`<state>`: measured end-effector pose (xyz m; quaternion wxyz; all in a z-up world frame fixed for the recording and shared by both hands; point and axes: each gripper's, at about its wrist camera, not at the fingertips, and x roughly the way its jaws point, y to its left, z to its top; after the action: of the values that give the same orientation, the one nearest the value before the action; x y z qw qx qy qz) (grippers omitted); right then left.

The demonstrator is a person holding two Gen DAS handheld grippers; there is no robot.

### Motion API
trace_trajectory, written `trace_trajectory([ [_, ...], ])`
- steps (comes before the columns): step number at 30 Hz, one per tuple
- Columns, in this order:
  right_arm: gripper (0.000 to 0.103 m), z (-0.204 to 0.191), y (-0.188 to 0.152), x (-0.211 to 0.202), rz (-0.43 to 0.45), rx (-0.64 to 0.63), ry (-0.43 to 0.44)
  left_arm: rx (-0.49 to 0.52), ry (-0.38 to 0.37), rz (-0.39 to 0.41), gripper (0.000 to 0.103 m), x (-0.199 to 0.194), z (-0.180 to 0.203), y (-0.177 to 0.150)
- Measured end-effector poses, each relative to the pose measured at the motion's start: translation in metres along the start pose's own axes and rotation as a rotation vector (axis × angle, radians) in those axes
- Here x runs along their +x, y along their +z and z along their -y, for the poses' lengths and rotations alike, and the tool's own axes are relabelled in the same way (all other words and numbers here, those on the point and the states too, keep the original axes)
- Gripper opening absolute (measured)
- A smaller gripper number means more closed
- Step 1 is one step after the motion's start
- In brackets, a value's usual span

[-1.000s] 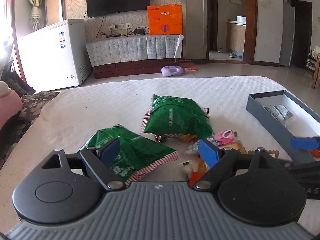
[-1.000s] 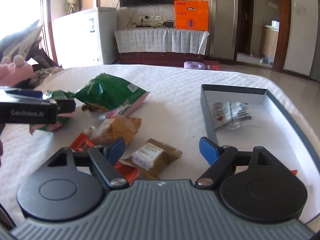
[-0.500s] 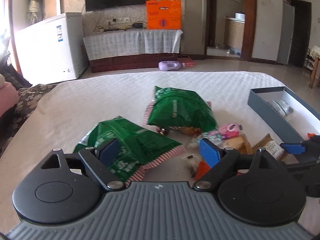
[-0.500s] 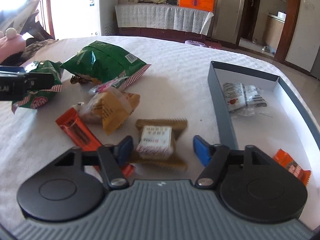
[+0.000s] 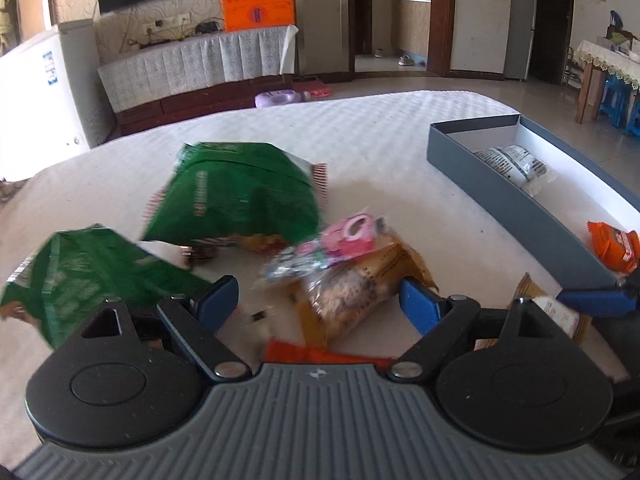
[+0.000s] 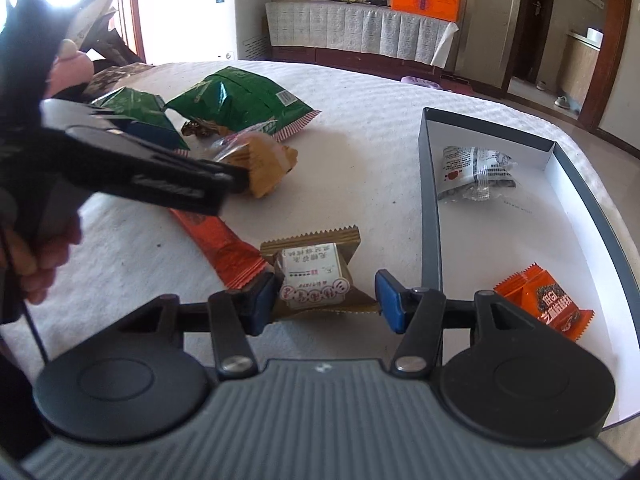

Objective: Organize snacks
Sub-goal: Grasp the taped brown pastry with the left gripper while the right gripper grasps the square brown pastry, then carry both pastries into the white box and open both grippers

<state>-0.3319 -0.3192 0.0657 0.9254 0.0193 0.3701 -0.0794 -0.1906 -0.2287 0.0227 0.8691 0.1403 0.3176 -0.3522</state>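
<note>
Snacks scattered on white quilted surface. Two green crinkled bags (image 6: 240, 100) and (image 6: 136, 110) at 10–11 o'clock, lying flat. Tan bun pack (image 6: 266, 168) near centre, pink candy pack (image 5: 344, 236) lying on top of it. Long orange-red bar (image 6: 218, 240) at 9 o'clock. Brown serrated-edge cake pack (image 6: 316, 276) lies flat at 6 o'clock. Grey box (image 6: 430, 200) at 3 o'clock, open, holds white-black packet (image 6: 472, 172) and orange packet (image 6: 546, 302).

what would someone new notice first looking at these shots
Probably the two shiny green snack bags lying at the far left of the white table, above a jumble of small wrapped snacks. Next, the grey box on the right, holding a clear packet and an orange packet. Closest, the open right gripper straddles a brown-wrapped cake.
</note>
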Motion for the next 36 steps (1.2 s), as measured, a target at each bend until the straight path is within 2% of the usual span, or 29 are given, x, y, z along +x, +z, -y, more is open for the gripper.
trace_trajectory([
  [5, 0.057, -0.001, -0.002, -0.001, -0.002, -0.023, 0.002, 0.010, -0.003, -0.029, 0.090, 0.027, 0.023, 0.005],
  [7, 0.057, -0.001, -0.002, -0.001, -0.003, -0.036, 0.000, -0.017, -0.018, -0.025, 0.088, 0.032, 0.022, 0.007],
  [8, 0.057, -0.002, -0.002, -0.001, -0.004, -0.042, -0.001, -0.031, -0.023, -0.019, 0.082, 0.032, 0.022, 0.008],
  [10, 0.057, -0.002, -0.002, -0.002, -0.003, -0.039, -0.001, -0.028, -0.045, 0.002, 0.061, 0.029, 0.019, 0.008],
  [11, 0.057, -0.001, -0.002, -0.003, -0.001, -0.031, 0.002, -0.031, -0.052, 0.006, 0.045, 0.027, 0.017, 0.008],
  [17, 0.057, 0.003, 0.000, -0.011, 0.034, 0.014, -0.009, -0.094, -0.067, 0.000, 0.042, 0.008, -0.006, 0.001],
  [22, 0.057, -0.001, 0.004, -0.019, 0.066, 0.027, -0.009, -0.147, -0.076, 0.028, 0.042, -0.019, -0.021, -0.004],
  [26, 0.057, -0.005, 0.007, -0.023, 0.080, 0.018, -0.008, -0.183, -0.086, 0.081, 0.042, -0.043, -0.028, -0.007],
  [36, 0.057, -0.011, 0.012, -0.043, 0.133, 0.027, -0.012, -0.141, -0.078, 0.147, 0.042, -0.081, -0.016, 0.001],
])
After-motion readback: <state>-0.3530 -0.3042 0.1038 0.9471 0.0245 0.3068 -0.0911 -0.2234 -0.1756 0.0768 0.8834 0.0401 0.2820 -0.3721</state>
